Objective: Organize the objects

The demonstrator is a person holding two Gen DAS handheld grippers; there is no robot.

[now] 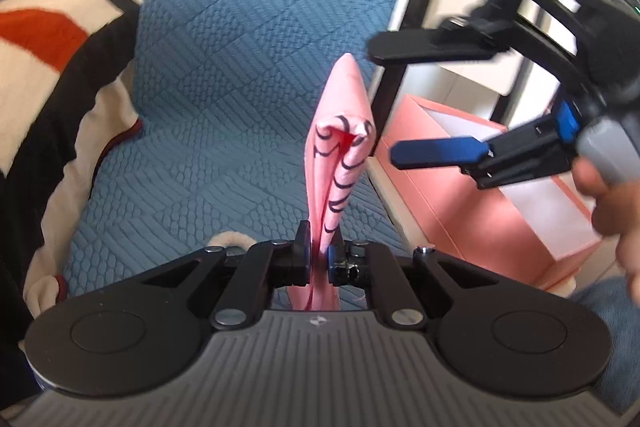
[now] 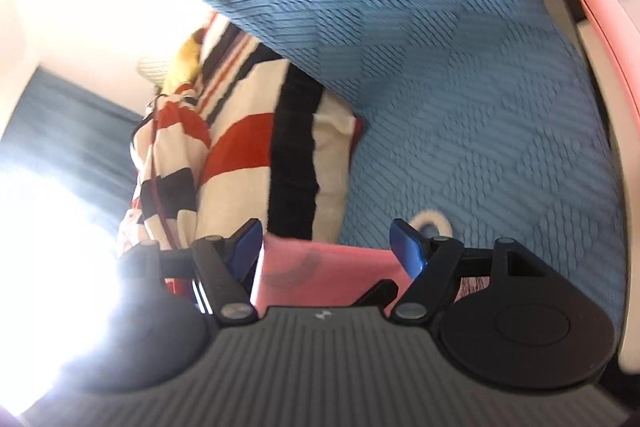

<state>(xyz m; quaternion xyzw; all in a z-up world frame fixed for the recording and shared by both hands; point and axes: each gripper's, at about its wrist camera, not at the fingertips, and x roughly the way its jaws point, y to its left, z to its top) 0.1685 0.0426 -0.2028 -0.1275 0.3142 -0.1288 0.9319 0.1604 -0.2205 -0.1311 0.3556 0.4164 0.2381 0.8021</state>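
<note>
- The left gripper, jaws pressed together, pinches a folded pink cloth with dark scallop markings; the cloth stands upright from the grip, above the front edge of the blue quilted sofa cover.
- Just beside the cloth, the right gripper hangs with jaws spread wide and nothing pressed between its pads; a person's hand holds it.
- Off the sofa's right edge sits an open pink rectangular box.
- Against the sofa's left side lean striped red, black and cream cushions.
- Step in hand, apparently: carrying the cloth for stowing. The next move likely calls for swinging it over the box.
</note>
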